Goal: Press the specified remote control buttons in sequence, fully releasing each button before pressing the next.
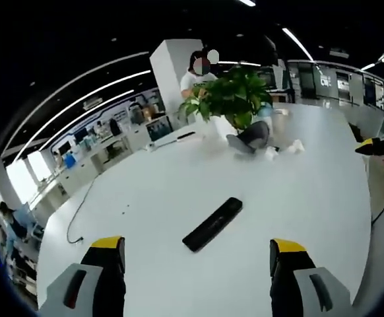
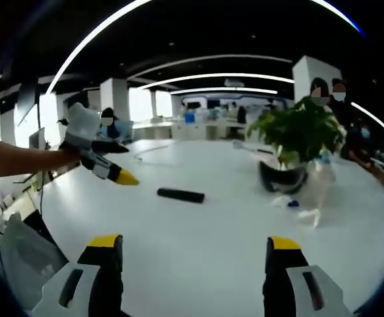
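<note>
Near the middle of the left gripper view, the black remote control (image 1: 212, 224) lies flat on the white table (image 1: 311, 198), just above and between the left gripper (image 1: 197, 254), whose jaws stand wide apart and empty. At lower centre of the right gripper view, the right gripper (image 2: 193, 254) is likewise spread and holds nothing, with the remote well ahead. No button is pressed yet, it seems; this looks like the approach. Next, one jaw tip must come down on the first button.

Remote (image 1: 212, 224) on table (image 1: 311, 198), before plant (image 1: 235, 96).
</note>
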`<state>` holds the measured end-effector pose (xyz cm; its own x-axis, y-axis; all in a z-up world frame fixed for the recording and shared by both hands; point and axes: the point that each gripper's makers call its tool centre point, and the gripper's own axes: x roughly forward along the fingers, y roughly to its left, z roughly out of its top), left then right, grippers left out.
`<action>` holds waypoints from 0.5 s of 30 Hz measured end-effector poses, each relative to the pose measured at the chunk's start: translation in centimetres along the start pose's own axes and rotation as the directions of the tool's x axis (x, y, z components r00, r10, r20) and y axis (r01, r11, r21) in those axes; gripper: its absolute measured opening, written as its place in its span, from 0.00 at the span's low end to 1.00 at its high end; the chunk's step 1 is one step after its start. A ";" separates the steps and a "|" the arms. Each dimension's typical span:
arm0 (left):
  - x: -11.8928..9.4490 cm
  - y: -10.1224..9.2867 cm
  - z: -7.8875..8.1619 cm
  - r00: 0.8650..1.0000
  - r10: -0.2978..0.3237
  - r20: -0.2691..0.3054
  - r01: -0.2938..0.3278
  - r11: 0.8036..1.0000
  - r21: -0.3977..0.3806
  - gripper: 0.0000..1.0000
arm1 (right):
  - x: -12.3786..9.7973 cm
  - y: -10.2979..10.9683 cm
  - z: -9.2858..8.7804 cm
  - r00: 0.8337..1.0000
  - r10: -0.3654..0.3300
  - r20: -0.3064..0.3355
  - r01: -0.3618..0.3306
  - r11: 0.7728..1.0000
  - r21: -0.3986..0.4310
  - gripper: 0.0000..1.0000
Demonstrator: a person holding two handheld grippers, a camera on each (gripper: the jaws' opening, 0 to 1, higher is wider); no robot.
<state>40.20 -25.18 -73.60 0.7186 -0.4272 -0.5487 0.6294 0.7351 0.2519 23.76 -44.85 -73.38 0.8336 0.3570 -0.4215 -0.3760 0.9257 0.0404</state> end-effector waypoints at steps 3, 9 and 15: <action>0.6 0.1 0.5 1.000 -0.022 -0.003 0.022 1.000 0.022 0.92 | 0.0 -0.1 -0.1 1.000 -0.005 -0.004 0.005 1.000 -0.003 0.88; 2.4 0.1 0.6 0.996 -0.080 -0.050 0.083 0.995 0.059 0.86 | 0.1 -0.3 -0.1 1.000 -0.014 -0.006 0.014 1.000 0.004 0.88; 4.4 -0.3 0.6 0.986 -0.134 -0.094 0.145 0.983 0.117 0.83 | 0.2 -0.4 -0.2 1.000 -0.015 -0.013 0.015 1.000 0.010 0.87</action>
<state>43.33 -27.62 -75.64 0.5966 -0.4710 -0.6498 0.7571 0.5989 0.2610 23.97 -45.23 -73.66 0.8339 0.3414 -0.4335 -0.3592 0.9323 0.0432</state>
